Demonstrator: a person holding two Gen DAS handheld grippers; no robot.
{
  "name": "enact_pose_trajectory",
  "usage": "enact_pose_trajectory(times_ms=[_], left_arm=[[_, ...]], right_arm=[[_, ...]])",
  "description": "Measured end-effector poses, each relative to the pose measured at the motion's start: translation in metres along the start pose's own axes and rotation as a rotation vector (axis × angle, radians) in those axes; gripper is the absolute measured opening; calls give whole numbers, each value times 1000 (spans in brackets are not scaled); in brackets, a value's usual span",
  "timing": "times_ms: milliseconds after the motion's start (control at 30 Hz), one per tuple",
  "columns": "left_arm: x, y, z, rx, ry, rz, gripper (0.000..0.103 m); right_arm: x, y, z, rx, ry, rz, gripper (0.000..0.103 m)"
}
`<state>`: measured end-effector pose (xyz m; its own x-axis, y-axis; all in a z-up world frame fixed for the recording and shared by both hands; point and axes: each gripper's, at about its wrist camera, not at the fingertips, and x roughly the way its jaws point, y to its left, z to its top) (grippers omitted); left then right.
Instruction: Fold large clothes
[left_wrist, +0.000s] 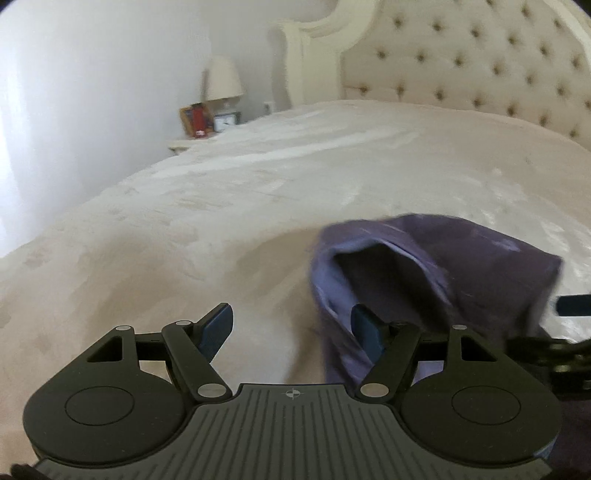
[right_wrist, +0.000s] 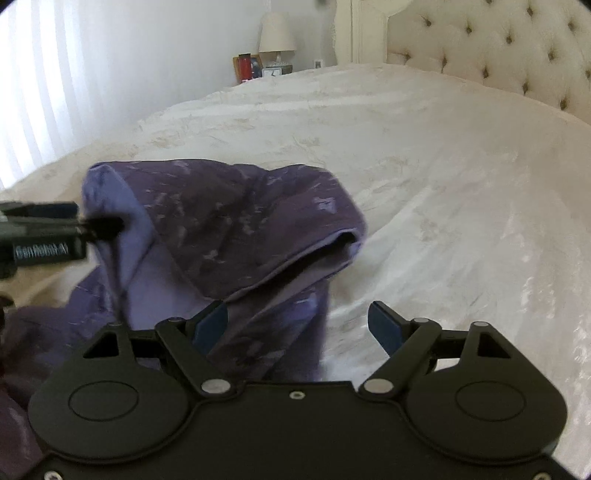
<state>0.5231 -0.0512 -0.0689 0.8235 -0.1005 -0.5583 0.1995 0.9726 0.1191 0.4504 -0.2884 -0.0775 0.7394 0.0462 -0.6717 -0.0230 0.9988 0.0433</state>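
Note:
A purple patterned garment (left_wrist: 436, 266) lies bunched on the cream bedspread (left_wrist: 258, 192), with a hem or sleeve opening gaping toward me. My left gripper (left_wrist: 291, 328) is open and empty, its right finger at the garment's left edge. In the right wrist view the same garment (right_wrist: 229, 221) fills the lower left. My right gripper (right_wrist: 299, 325) is open and empty, its left finger over the cloth, its right finger over bare bedspread (right_wrist: 443, 184). The left gripper also shows at the left edge of the right wrist view (right_wrist: 99, 223), beside the cloth.
A tufted cream headboard (left_wrist: 480, 62) stands at the far right. A nightstand (left_wrist: 184, 142) at the far left holds a lamp (left_wrist: 221, 81), a clock and a red item. White curtains (right_wrist: 44, 92) hang on the left.

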Motion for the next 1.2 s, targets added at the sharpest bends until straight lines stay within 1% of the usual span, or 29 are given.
enact_pose_trajectory(times_ms=[33,100,200,267,300,333,367,400,467,533,633,700,733,800,833,933,1000,1033,1067,1100,1200], left_arm=[[2,7,0,-19,-1,20,69],[3,22,-3,-74,9,31,70],[8,47,-17,-184,56,1,72],[14,58,-30,-228,100,-15,76],[17,61,-36,-237,121,-19,77],[20,64,-42,-243,136,-24,81],[21,65,-46,-250,144,-27,84],[22,65,-49,-254,156,-32,84],[21,66,-47,-251,167,-34,84],[12,69,-43,-243,147,-55,83],[-13,81,-40,-252,80,-116,83],[-33,84,-41,-247,47,-147,83],[-47,85,-42,-231,30,-159,83],[-67,80,-41,-173,-15,-153,83],[-75,74,-37,-138,-43,-145,83],[-84,50,-19,-73,-105,-151,83],[-79,31,-4,-43,-116,-151,83],[-70,22,1,-33,-114,-156,83],[-64,12,6,-23,-108,-159,83],[-56,5,10,-20,-100,-162,83],[-34,-11,12,-39,-63,-157,83]], right_arm=[[-1,-5,0,2,-13,-20,85],[-2,-19,0,31,-36,-52,84],[-2,-47,-2,131,-45,-97,85],[2,-63,-7,211,-23,-79,88],[5,-69,-11,243,-6,-76,88],[9,-73,-16,267,21,-81,89],[15,-76,-20,283,57,-82,89],[20,-77,-24,291,79,-77,90],[22,-77,-26,293,79,-73,91],[19,-77,-24,295,75,-62,91],[1,-81,-22,287,31,13,91],[-13,-79,-23,257,8,52,91],[-20,-76,-24,237,5,65,91],[-34,-67,-25,190,-9,89,91],[-41,-63,-26,166,-27,101,91],[-52,-42,-17,116,-104,123,91],[-51,-26,-7,93,-126,125,81],[-46,-20,-1,83,-127,128,68],[-42,-15,4,74,-123,129,61],[-36,-9,10,67,-113,130,60],[-22,-3,11,77,-92,132,58]])
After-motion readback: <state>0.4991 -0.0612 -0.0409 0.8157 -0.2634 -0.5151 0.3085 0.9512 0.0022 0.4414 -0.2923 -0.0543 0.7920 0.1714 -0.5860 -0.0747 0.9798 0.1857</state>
